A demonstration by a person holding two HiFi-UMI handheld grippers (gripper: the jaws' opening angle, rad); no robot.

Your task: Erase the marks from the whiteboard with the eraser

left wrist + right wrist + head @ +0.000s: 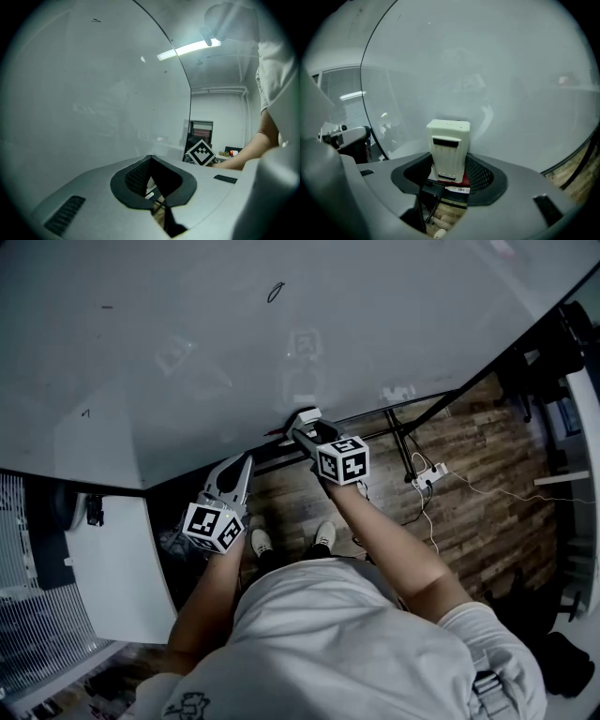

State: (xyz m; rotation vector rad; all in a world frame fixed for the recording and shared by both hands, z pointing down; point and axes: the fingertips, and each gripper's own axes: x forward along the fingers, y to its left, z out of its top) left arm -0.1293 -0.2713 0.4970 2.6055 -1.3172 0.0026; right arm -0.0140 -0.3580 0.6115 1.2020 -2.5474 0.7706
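Whiteboard [281, 352] fills the view. Against its lower edge the right gripper [451, 177] pinches the white eraser [449, 149] upright between its jaws, likely gripped for wiping. The left gripper [242, 467] hangs lower, jaws pressed together and empty, clear of the work. A small loop mark [275, 292] sits well above the eraser.

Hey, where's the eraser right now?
The eraser is clamped in the right gripper, at the lower edge of the whiteboard, near the middle of the head view.
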